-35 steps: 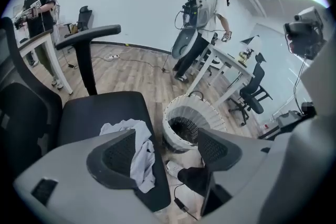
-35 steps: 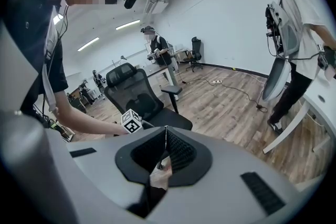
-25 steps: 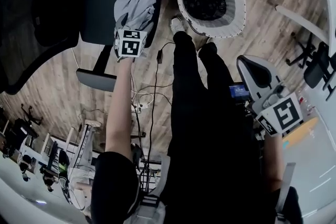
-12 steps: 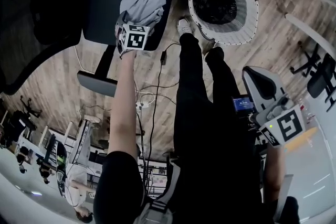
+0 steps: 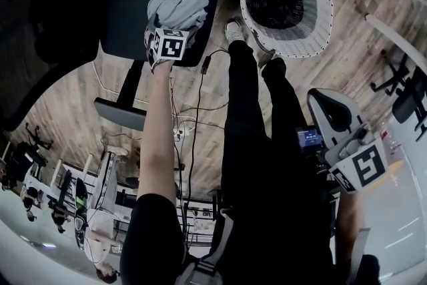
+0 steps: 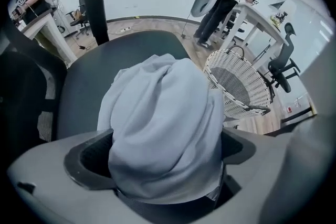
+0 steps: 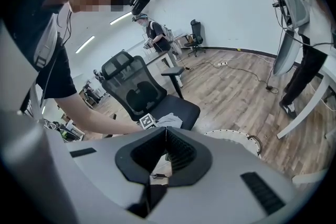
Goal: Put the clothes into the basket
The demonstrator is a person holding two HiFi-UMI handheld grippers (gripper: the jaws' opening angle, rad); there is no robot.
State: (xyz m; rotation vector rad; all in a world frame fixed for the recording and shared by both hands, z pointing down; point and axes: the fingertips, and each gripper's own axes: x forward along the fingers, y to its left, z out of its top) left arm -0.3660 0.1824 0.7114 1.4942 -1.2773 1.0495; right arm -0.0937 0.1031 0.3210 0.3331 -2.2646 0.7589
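Head view: one crumpled grey garment (image 5: 179, 2) lies on the seat of one black office chair (image 5: 127, 3), and one white woven basket (image 5: 319, 13) stands on the wood floor (image 5: 87, 97) just beside that chair, with only its dark bottom showing inside. Two grippers are in sight. The left gripper (image 5: 165, 37) points steeply down onto the garment, while the right gripper (image 5: 330, 113) hangs well apart from both chair and basket, beside the person's dark trouser legs. Left gripper view: the jaws are spread wide and opening, one on either side of the single garment (image 6: 163, 128), which bulges up between them on the chair seat (image 6: 84, 92). The one basket (image 6: 231, 86) stands behind and to the right, its inside showing only weave. Right gripper view: the right gripper's (image 7: 165, 134) two jaws are pressed together, tip to tip, with nothing pinched. Beyond them are the chair (image 7: 136, 94), the garment (image 7: 169, 120) on its seat, and the basket's rim (image 7: 236, 139).
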